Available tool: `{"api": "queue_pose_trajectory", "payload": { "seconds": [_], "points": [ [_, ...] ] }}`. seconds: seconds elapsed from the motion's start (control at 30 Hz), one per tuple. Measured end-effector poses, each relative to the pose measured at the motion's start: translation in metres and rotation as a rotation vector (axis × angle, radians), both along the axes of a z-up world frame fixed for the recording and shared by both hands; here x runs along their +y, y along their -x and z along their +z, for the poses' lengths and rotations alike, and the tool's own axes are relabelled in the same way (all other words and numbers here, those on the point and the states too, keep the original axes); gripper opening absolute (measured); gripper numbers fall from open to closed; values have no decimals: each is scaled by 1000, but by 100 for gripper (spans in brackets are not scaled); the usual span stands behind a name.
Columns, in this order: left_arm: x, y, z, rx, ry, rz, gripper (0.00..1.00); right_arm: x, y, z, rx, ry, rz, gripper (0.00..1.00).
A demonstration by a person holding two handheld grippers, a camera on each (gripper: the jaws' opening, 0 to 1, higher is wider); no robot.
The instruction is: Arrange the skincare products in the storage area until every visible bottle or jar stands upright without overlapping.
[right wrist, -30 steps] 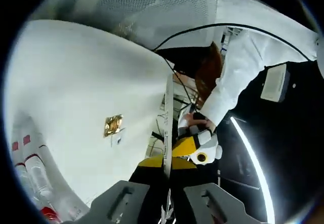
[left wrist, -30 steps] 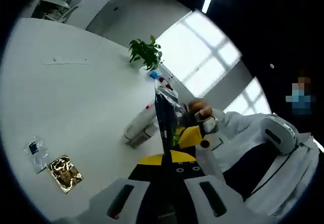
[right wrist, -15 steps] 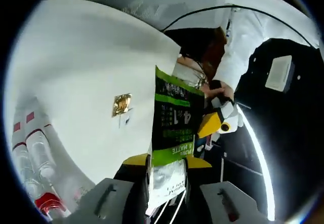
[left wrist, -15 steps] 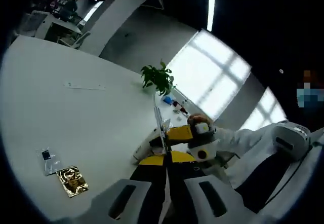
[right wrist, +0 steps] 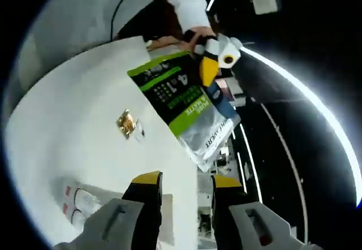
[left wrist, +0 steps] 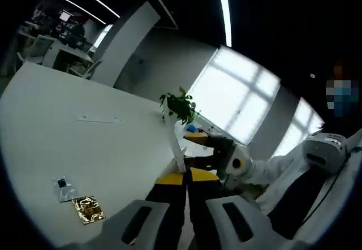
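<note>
— Where's the green-and-black pouch (right wrist: 189, 106) right now?

— Off the white table (right wrist: 62, 120), up in the air. Pinched at one edge by the left gripper (right wrist: 210, 63), jaws pressed together on it. From the left gripper view, seen edge-on: a thin pale strip (left wrist: 174, 139) rising straight out of the closed tips (left wrist: 184, 177) toward the potted plant (left wrist: 180, 105).

— And the right gripper (right wrist: 186, 179)?

— Spread, nothing between the yellow tips. Aimed up at the pouch's printed face, with the silver end hanging closest, just ahead of the gap and a touch to its right. Not touching.

— Long axis?

— Slanting in the right gripper view, from the green end near the left gripper down to the silver end near the open jaws. So, probably a grab at the silver end next, straight ahead along the jaws. Right gripper the nearer free one; left already occupied.

— Anything else of the set?

— White tubes (right wrist: 79, 200) with red marks lying flat on the table, below and left of the right jaws. Gold sachet (right wrist: 125, 122) flat too, well apart from the tubes, between them and the pouch. Same sachet (left wrist: 88, 209) low left in the left gripper view, beside a small clear packet (left wrist: 64, 183).

— Upright yet?

— None standing, judging from this. Plenty left to do.
</note>
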State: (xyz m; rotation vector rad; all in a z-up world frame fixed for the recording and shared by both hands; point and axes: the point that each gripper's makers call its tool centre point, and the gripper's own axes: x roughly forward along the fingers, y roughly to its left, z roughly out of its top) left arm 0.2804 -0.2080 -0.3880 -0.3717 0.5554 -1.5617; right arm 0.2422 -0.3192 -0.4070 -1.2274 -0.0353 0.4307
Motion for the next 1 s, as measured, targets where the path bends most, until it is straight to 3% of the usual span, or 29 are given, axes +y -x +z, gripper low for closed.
{"api": "queue_pose_trajectory", "payload": {
  "seconds": [0.1,0.13,0.2,0.23,0.27,0.5,0.67,0.8,0.9,1.0],
  "points": [
    [1,3,6,-7,23,0,0,-16,1,2,95,-222,-92,27],
    [1,6,9,-16,35,7,0,-20,6,1,159,-337,-132,29],
    [0,10,15,-30,54,8,0,-20,11,11,181,-494,-146,29],
    [-1,11,17,-31,63,7,0,-18,16,16,207,-584,-141,27],
    [-2,15,20,-29,73,3,0,-16,19,16,245,-625,-139,26],
    [-5,25,32,-43,114,-3,0,12,40,15,488,-1077,-72,30],
    [-4,37,33,-64,125,-19,0,23,55,8,607,-1306,-17,31],
    [-4,45,34,-38,150,-33,0,25,62,10,651,-1490,31,37],
    [-9,51,32,-43,152,-42,0,27,64,15,656,-1560,56,42],
    [-12,60,35,-40,170,-72,0,24,66,15,648,-1603,62,41]
  ]
}}
